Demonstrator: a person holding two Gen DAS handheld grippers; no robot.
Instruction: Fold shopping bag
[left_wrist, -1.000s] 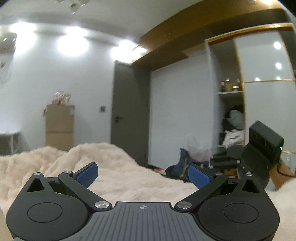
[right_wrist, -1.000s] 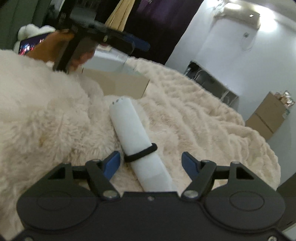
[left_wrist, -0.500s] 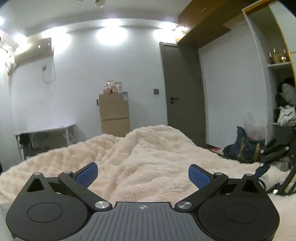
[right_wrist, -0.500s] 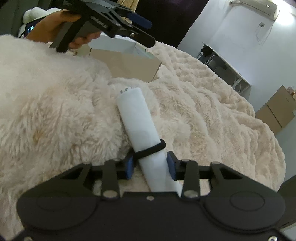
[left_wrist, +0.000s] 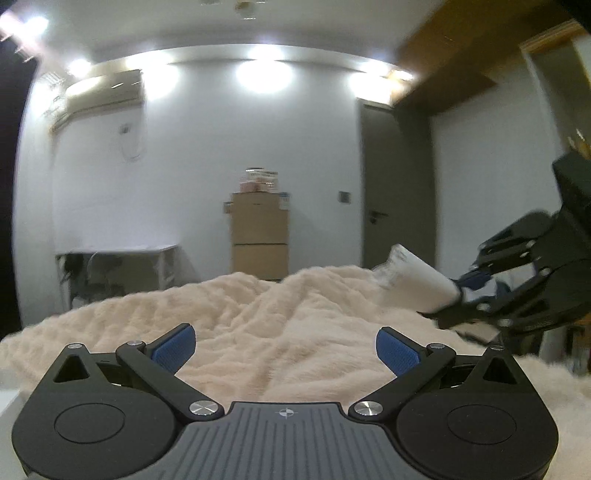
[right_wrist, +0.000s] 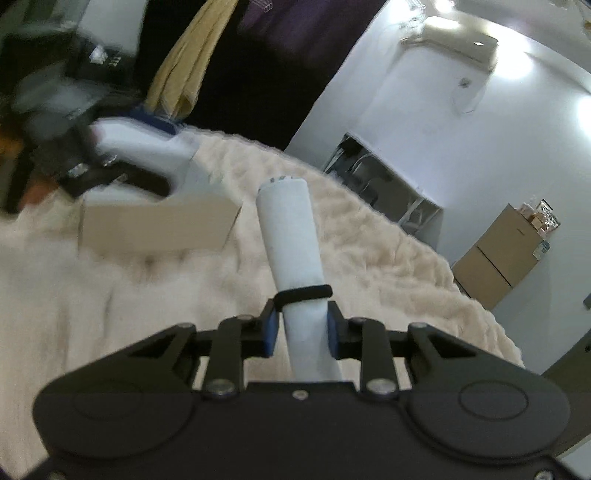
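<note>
Closing on the rolled shopping bag (right_wrist: 291, 236), the right claw (right_wrist: 301, 328) holds it.

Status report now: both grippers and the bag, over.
Right gripper jaws closing on rolled bag, lifted off blanket. Left gripper open, empty. Cardboard box lies ahead; nothing blocking.

Count: 2 tongs, 1 rolled bag, 1 band.

1 rolled white shopping bag (right_wrist: 288, 236) w/ 1 black elastic band (right_wrist: 303, 292) round it; 2 tongs: left tongs (left_wrist: 285, 345), right tongs (right_wrist: 300, 330); 2 blue pads (left_wrist: 174, 343) per set. 1 fluffy cream blanket (left_wrist: 280, 332), 1 open cardboard box (right_wrist: 155, 225) on bed. Bkgd: 2 stacked brown boxes (left_wrist: 259, 236), 1 door (left_wrist: 397, 188), 1 AC unit (left_wrist: 104, 88), 1 white surface (left_wrist: 118, 251).
</note>
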